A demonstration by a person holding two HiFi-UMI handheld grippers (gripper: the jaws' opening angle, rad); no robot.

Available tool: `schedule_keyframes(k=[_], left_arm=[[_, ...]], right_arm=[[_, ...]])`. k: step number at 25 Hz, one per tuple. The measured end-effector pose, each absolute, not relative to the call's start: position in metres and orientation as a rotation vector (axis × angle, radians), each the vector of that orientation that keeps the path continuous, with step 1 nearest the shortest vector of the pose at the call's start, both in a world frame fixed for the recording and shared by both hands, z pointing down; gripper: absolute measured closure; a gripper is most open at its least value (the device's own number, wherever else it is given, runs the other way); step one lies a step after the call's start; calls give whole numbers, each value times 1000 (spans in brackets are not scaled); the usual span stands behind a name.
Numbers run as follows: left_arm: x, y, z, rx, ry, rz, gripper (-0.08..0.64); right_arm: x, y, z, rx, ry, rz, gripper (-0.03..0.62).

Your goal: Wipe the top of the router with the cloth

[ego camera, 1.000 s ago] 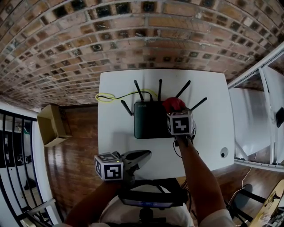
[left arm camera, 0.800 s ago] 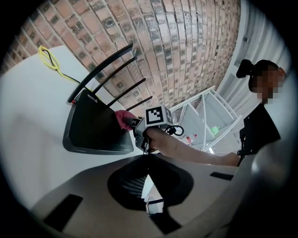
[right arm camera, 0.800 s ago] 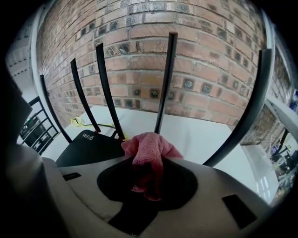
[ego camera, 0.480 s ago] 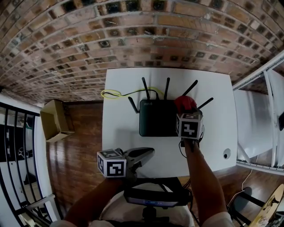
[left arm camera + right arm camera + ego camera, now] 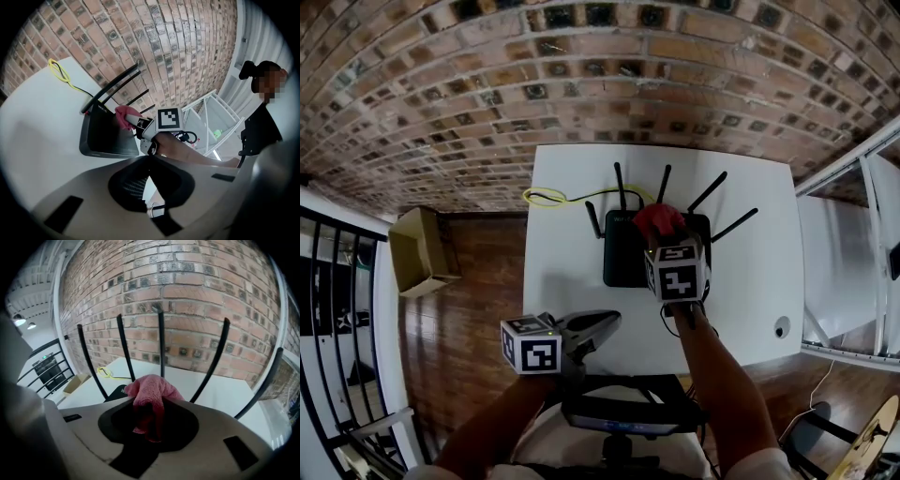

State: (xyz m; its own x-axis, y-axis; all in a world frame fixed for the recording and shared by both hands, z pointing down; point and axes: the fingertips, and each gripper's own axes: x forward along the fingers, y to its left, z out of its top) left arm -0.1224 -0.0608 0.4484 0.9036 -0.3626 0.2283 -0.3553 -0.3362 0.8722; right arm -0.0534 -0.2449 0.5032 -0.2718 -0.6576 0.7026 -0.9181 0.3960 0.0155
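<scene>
Right gripper (image 5: 666, 242), clamping the bunched pink cloth (image 5: 660, 220), is sliding leftward in the frame from the router's (image 5: 623, 264) right edge onto its top, so the wipe is getting under way.

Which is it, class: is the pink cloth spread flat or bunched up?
Bunched up. The pink cloth is a crumpled wad pinched in the right gripper, over the black router.

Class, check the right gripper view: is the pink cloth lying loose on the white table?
No, the pink cloth is pinched between the jaws of the right gripper.
</scene>
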Motion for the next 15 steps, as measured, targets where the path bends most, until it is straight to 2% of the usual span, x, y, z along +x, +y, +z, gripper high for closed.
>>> schedule_keyframes(k=[9, 15], left_arm=[[-152, -54, 446, 1937, -579, -27, 551], [-160, -53, 442, 1935, -590, -33, 551]], right_arm=[[-133, -220, 515, 1128, -2084, 526, 466], [-139, -213, 534, 1083, -2042, 511, 466]])
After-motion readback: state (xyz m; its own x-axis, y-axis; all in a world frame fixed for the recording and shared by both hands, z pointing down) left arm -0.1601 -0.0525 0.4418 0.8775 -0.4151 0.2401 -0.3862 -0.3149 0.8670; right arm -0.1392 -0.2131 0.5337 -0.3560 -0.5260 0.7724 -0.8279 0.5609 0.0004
